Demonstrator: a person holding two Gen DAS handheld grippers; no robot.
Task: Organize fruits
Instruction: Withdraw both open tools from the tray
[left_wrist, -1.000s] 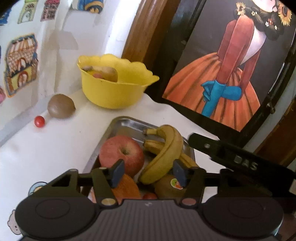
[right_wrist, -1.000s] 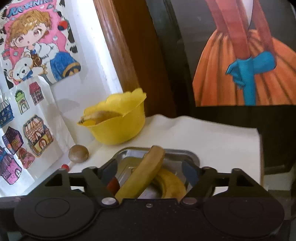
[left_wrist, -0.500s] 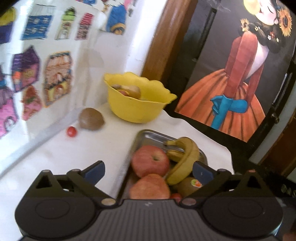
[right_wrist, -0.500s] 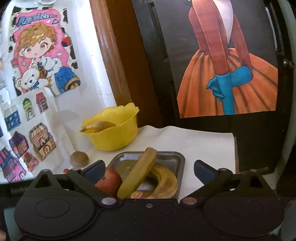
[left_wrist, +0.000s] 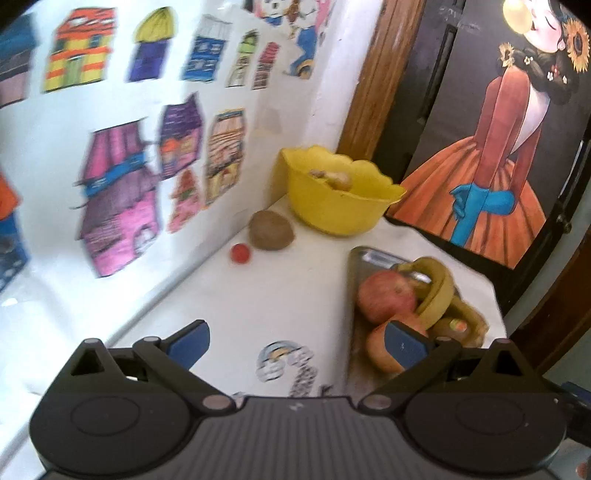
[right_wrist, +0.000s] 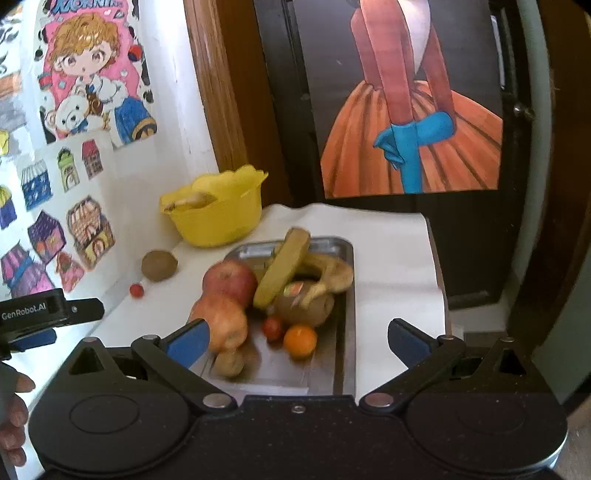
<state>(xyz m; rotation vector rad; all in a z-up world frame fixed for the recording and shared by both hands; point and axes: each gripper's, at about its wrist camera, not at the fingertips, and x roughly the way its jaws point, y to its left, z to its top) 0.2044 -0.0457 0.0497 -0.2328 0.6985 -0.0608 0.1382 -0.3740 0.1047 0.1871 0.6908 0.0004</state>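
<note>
On the white table, a metal tray holds two apples, bananas, a stickered kiwi, an orange and a small tomato. At eleven o'clock of it lie a loose kiwi and cherry tomato, the yellow bowl at twelve. Both the left gripper and right gripper gape wide, holding nothing.

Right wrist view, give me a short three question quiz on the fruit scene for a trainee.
1. True or false: the right gripper is open and holds nothing.
2. Which lies outside the rectangular metal tray? A) small orange citrus B) brown kiwi by the wall C) red apple
3. Fill in: the small red cherry tomato on the white tabletop lies nearest the ____.

Key: 1 true; 2 B; 3 brown kiwi by the wall.
</note>
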